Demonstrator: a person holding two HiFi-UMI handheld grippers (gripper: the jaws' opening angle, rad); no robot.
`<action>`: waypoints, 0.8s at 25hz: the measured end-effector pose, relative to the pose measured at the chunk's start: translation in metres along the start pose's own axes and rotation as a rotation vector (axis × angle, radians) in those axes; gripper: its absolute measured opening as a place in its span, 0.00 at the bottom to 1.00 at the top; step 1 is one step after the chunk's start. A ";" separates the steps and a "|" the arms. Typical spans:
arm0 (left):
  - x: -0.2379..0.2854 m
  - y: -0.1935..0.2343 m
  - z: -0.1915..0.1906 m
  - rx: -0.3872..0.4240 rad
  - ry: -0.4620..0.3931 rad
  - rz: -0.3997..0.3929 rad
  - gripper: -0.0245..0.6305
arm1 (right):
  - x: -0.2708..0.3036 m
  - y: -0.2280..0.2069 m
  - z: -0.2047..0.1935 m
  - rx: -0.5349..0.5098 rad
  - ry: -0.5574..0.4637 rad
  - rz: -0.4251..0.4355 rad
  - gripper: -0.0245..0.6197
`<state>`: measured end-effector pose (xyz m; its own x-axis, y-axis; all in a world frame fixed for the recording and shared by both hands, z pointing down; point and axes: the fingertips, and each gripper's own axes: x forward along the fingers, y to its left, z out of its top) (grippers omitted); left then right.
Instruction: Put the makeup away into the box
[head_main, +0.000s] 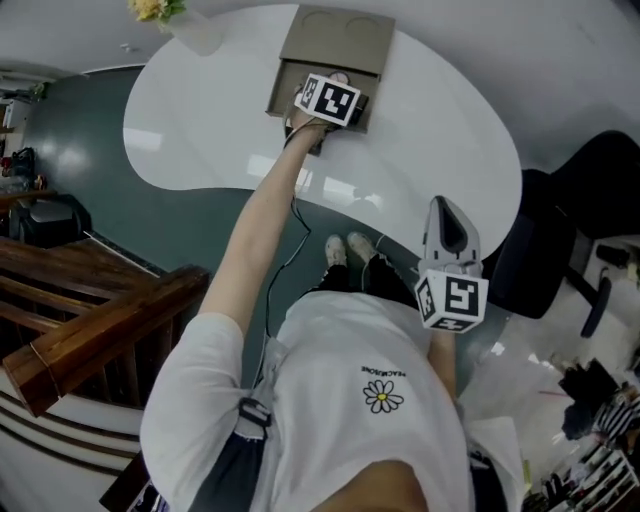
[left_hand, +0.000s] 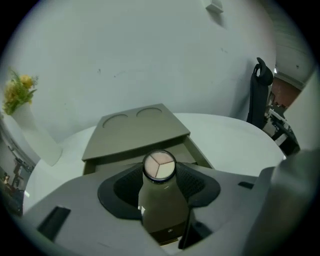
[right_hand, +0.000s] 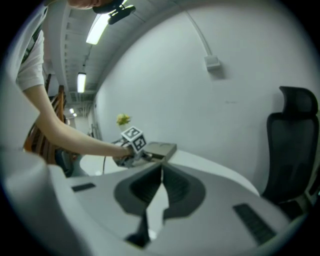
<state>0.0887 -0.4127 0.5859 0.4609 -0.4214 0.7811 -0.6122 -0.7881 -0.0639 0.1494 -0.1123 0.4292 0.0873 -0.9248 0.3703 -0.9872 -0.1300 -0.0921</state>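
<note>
At the bench's (head_main: 440, 130) near right edge, the right gripper (right_hand: 161, 172) has its fingers (right_hand: 142, 187) clenched on nothing, with bare top ahead. Near the far edge, the left gripper (left_hand: 160, 173) grasps the round makeup compact (left_hand: 159, 164) over the box's (left_hand: 135, 132) open front. A vase (left_hand: 37, 137) stands far left.

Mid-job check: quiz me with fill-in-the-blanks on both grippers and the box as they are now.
1. The left gripper is ____ on the makeup bottle.
2. The right gripper, jaws together, holds ____.
3. The box has its drawer ____.
4. The flowers in the vase are ____.
Missing: shut, nothing, open, yellow.
</note>
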 end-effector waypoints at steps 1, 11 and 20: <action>0.006 -0.004 -0.001 0.001 0.028 -0.046 0.37 | 0.000 -0.002 -0.001 0.004 0.002 -0.006 0.09; 0.023 -0.006 -0.034 0.002 0.241 -0.107 0.38 | 0.003 -0.020 -0.004 0.046 -0.003 -0.033 0.09; 0.014 -0.009 -0.019 0.009 0.169 -0.093 0.40 | 0.001 -0.007 0.003 0.021 -0.022 0.006 0.09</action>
<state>0.0892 -0.4030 0.6094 0.4003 -0.2658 0.8770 -0.5660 -0.8244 0.0085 0.1571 -0.1132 0.4272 0.0840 -0.9334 0.3489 -0.9848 -0.1312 -0.1138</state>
